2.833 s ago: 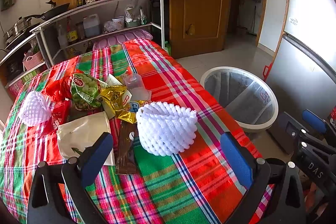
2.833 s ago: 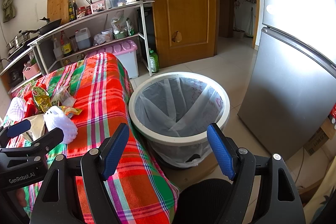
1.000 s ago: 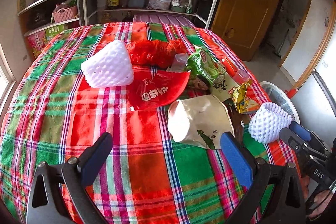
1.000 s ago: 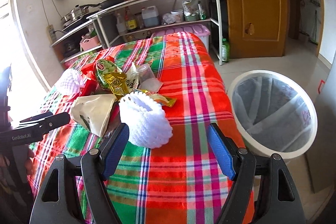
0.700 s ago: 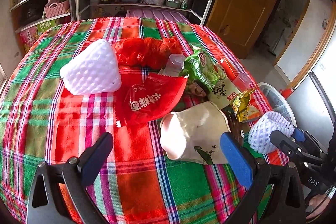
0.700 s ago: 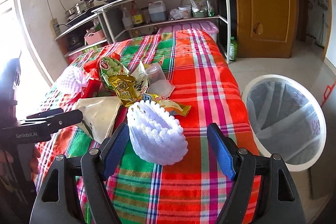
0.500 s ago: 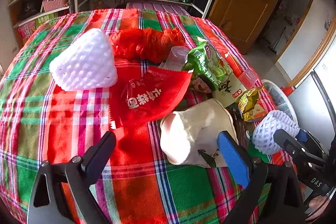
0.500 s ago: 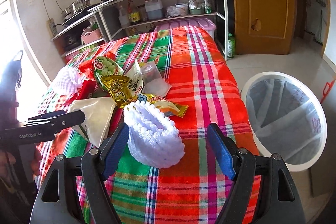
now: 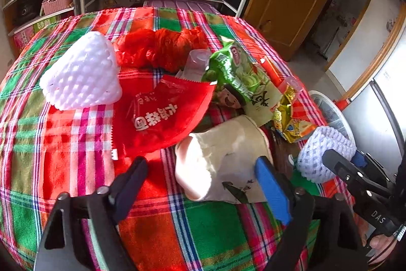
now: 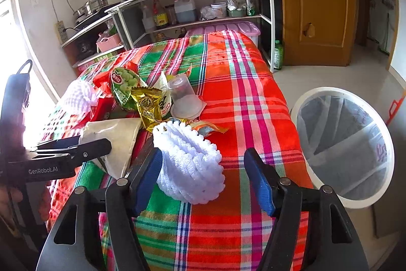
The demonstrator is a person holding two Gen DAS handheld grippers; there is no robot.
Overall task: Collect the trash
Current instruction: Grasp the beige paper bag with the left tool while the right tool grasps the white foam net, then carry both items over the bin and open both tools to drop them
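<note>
Both tongs have narrowed since earlier, flanking paper bag and foam net.

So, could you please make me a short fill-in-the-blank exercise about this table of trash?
1. The right gripper straddles the white foam ____.
2. The left gripper is open around a beige ____.
3. The clear plastic cup stands ____ down.
4. The lined trash bin stands on the ____.

Missing words: net; bag; upside; floor

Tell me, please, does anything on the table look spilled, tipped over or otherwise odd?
Nothing is spilled. The clear plastic cup stands upside down on its lid among the wrappers. The beige paper pouch lies crumpled on its side between the open left gripper fingers. The rest is loose litter on the plaid tablecloth.
</note>
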